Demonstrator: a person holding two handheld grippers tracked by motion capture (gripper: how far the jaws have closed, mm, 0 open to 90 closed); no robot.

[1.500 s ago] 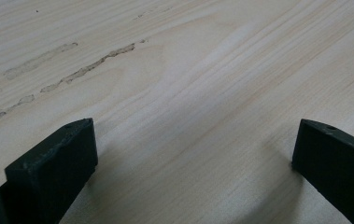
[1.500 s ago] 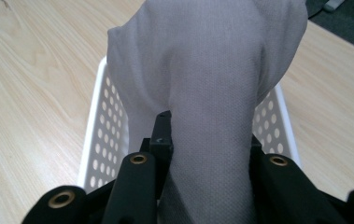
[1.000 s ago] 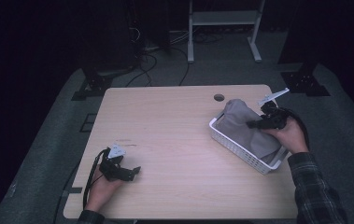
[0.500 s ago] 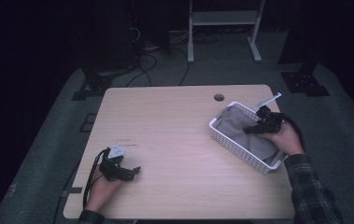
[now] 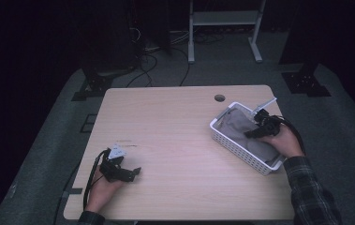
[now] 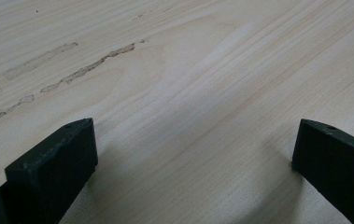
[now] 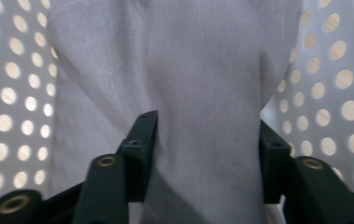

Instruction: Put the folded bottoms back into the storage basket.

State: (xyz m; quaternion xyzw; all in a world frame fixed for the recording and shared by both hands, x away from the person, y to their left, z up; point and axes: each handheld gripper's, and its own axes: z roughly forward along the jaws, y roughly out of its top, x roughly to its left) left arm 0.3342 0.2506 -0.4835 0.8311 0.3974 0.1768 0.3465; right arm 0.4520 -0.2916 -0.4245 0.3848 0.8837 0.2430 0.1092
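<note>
A grey cloth [image 5: 238,124] lies inside a white perforated basket [image 5: 233,147] at the table's right side. My right gripper [image 5: 251,133] reaches down into the basket over the cloth. In the right gripper view a fold of the cloth [image 7: 179,60] runs between the jaws of the right gripper [image 7: 207,135], which have just been opening and stand apart. The basket's wall [image 7: 11,93] rises on both sides. My left gripper [image 5: 135,172] rests on the table near the front left corner. Its jaws are wide, with the left gripper [image 6: 193,144] over bare wood.
The wooden table [image 5: 175,122] has a round cable hole [image 5: 219,98] at its far edge. Beyond the table stand a white frame [image 5: 222,28], cables on the floor and dark stands at both sides.
My right hand has sunk into the basket with the cloth, and the cloth has settled lower. The left hand has stayed put.
</note>
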